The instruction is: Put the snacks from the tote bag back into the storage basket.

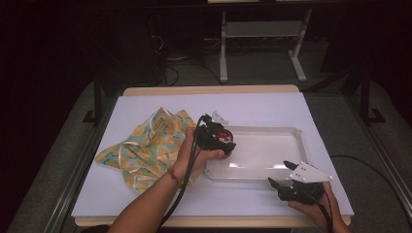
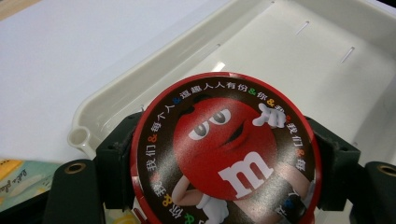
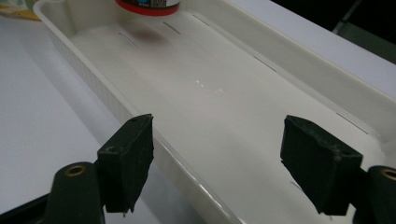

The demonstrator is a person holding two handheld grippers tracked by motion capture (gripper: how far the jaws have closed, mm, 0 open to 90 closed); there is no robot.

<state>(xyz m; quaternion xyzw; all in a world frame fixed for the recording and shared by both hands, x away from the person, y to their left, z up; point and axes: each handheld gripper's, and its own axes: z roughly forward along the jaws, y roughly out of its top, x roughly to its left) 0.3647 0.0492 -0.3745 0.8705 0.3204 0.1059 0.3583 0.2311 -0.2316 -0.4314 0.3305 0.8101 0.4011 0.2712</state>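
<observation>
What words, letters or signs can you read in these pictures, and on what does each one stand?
"m": white letter on the red candy figure on the round tin clamped in the left gripper.
"我们&每个人&逗趣人人有份&你&我": ring around the tin's lid, partly legible; the rest is cut off.
Cursive writing on the patterned cloth: too blurred to read.

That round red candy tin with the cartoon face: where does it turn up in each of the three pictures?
High view: the red tin sits mid-picture, held in the left gripper over the left end of the white tray.
Left gripper view: it sits at lower centre, lid facing the camera, jaws clamped on both sides.
Right gripper view: just its lower rim shows at the top edge.
Shared landmark: the white tray.
</observation>
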